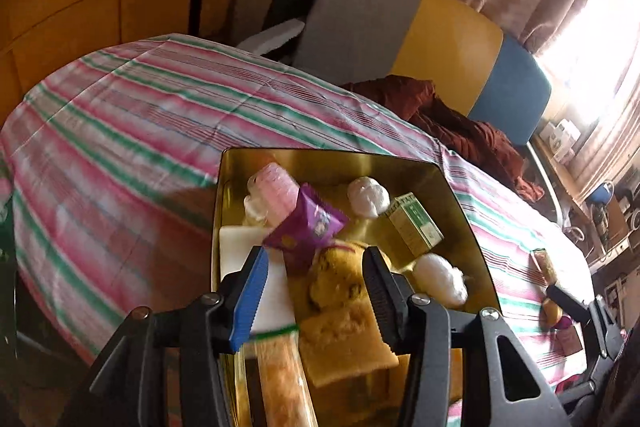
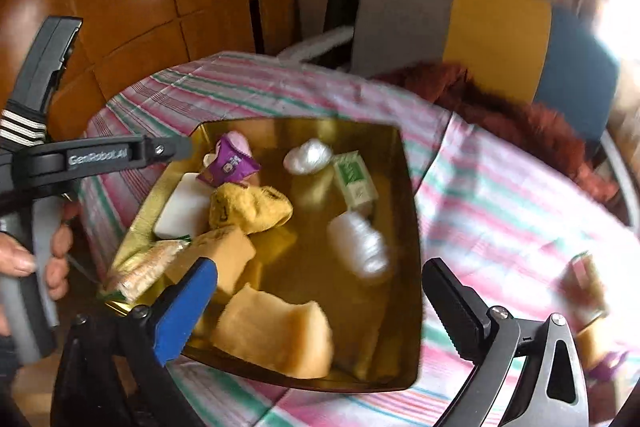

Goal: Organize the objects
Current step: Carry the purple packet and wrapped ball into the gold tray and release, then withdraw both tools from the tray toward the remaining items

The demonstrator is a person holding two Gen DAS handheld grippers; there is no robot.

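Where gold tin (image 2: pixel 408 227) sits: striped cloth (image 2: pixel 500 187), wood cabinets (image 2: pixel 120 7) behind.

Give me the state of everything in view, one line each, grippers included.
Left gripper: open, over the tin, holding nothing.
Right gripper: open wide, empty, over the tin.
Gold tin: lidless, part filled, on the striped cloth.
Purple packet: tilted, atop other items.
Green box: closed, lying in the tin.
Yellow cloth: crumpled, in the tin.
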